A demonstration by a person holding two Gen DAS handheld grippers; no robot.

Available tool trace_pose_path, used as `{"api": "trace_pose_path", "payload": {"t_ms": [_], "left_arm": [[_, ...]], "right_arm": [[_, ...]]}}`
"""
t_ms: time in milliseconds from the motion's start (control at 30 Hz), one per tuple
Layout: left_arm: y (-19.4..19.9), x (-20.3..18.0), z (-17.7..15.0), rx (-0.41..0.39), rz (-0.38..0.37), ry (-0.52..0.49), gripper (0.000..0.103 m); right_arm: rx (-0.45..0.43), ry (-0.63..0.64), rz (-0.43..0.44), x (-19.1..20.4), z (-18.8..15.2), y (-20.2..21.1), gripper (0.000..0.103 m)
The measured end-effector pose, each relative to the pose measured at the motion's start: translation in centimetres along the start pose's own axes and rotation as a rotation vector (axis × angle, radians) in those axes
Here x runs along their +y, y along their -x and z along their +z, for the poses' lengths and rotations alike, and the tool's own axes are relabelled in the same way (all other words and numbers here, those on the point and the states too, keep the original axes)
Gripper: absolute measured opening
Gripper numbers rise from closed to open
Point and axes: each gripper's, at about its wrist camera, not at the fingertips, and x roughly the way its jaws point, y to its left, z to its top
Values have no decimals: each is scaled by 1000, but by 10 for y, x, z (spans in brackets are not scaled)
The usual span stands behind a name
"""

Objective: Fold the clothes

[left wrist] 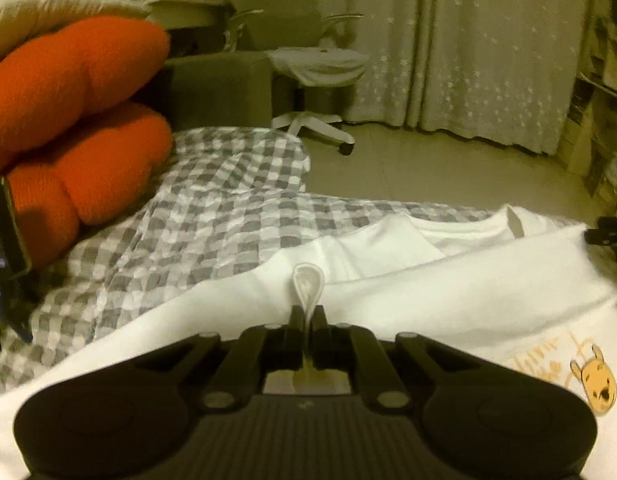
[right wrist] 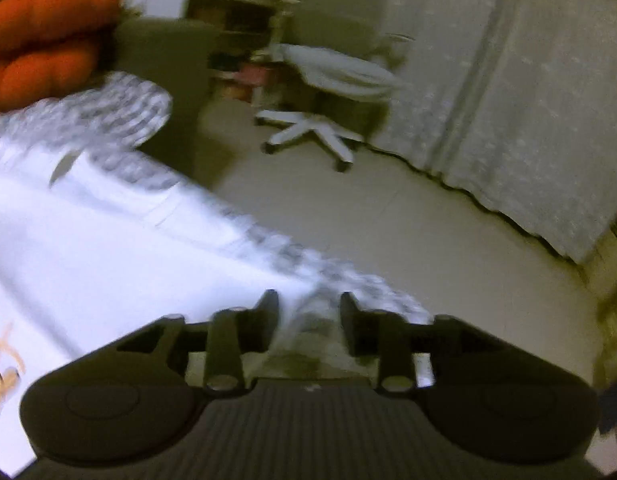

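The white shirt (left wrist: 448, 292) lies spread on a grey checked bedsheet (left wrist: 196, 208), its long fold running left to right across the left wrist view, with a yellow bear print (left wrist: 596, 388) near the right end. The left gripper (left wrist: 307, 312) is pressed together on a small loop of the shirt's edge, which stands up between its tips. The right gripper (right wrist: 308, 304) has its jaws spread apart; the picture is blurred, and pale cloth lies in the gap, but the pads do not look pressed on it, and I cannot tell whether that cloth is shirt or sheet. From that gripper the shirt stretches away to the left, so the shirt's near right edge is the closest thing to take. Beyond both grippers the bed's edge drops to bare floor (right wrist: 408, 216), so a forward fold has little bed left. An orange cushion (left wrist: 76, 120) crowds the left side. A white office chair (left wrist: 316, 64) and curtain (left wrist: 488, 48) stand well apart.
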Motion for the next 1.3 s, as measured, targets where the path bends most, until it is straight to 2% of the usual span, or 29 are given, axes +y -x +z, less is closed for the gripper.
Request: {"api": "trace_pose_path", "payload": {"t_ms": [67, 100, 133, 167, 200, 333, 467, 667, 800, 900, 967, 1067, 1100, 1167, 1233, 1300], "left_arm": [[-1, 3, 1, 6, -12, 26, 4], [-2, 5, 1, 8, -18, 39, 4], [-2, 6, 1, 8, -22, 49, 4], [-2, 6, 2, 8, -25, 59, 4], [-2, 7, 3, 8, -27, 66, 4], [-4, 7, 3, 11, -32, 81, 4], [-1, 8, 1, 13, -37, 70, 4], [-2, 23, 4, 26, -46, 152, 6], [6, 42, 6, 22, -58, 239, 6], [9, 52, 8, 6, -70, 292, 6], [7, 53, 7, 19, -91, 315, 6], [2, 45, 8, 24, -113, 292, 7], [1, 41, 8, 24, -113, 278, 11], [-3, 37, 8, 24, -95, 253, 16], [-9, 33, 6, 31, -72, 226, 15], [-12, 30, 5, 23, -48, 187, 1]], "right_arm": [[-7, -35, 16, -3, 3, 16, 35], [-2, -13, 36, 2, 2, 25, 22], [4, 15, 57, 8, 0, 33, 3], [14, 33, 92, 15, -3, 39, 2], [26, 50, 129, 23, -7, 44, 2], [157, 112, 96, 47, -21, 31, 1], [201, -1, 55, 42, -22, 34, 1], [192, 16, -32, 58, -27, 33, 2], [176, -135, -25, 42, -28, 34, 2], [178, -87, -71, 58, -22, 36, 4], [169, -68, -87, 68, -17, 43, 11], [130, -56, -49, 77, -10, 50, 11], [125, -49, -46, 79, -9, 50, 11], [126, -40, -38, 82, -9, 46, 11], [136, -38, -23, 83, -12, 39, 11], [151, -31, -23, 85, -14, 33, 11]]}}
